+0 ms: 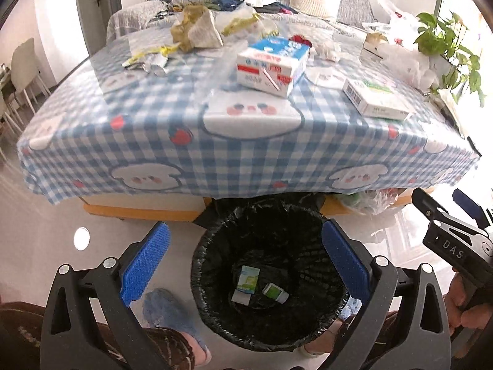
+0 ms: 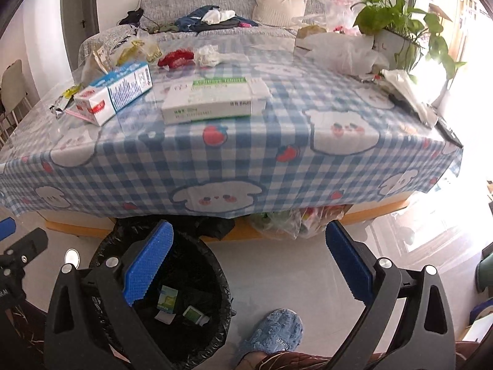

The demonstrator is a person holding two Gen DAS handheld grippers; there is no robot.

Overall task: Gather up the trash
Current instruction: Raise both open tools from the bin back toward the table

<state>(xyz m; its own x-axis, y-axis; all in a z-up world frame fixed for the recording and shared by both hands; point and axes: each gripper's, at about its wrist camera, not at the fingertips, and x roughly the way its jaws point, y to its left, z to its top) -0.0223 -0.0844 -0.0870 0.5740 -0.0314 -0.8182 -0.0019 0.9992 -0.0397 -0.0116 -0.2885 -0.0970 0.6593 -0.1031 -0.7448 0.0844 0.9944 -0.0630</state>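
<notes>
Medicine box (image 2: 212, 100) flat on table (image 2: 246, 160), long axis left-right; both hand-held grippers (image 1: 245, 265) (image 2: 249, 265) apart, empty.

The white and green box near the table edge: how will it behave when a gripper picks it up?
The box is probably light cardboard; it may dent if squeezed. Lying flat, it should not roll.

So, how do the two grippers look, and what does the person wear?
Both the left gripper and the right gripper have black frames with silver bolts and two fingers faced with blue textured pads. The right gripper's side carries white letters "DAS". The person wears fluffy blue slippers and dark brown patterned clothing.
</notes>
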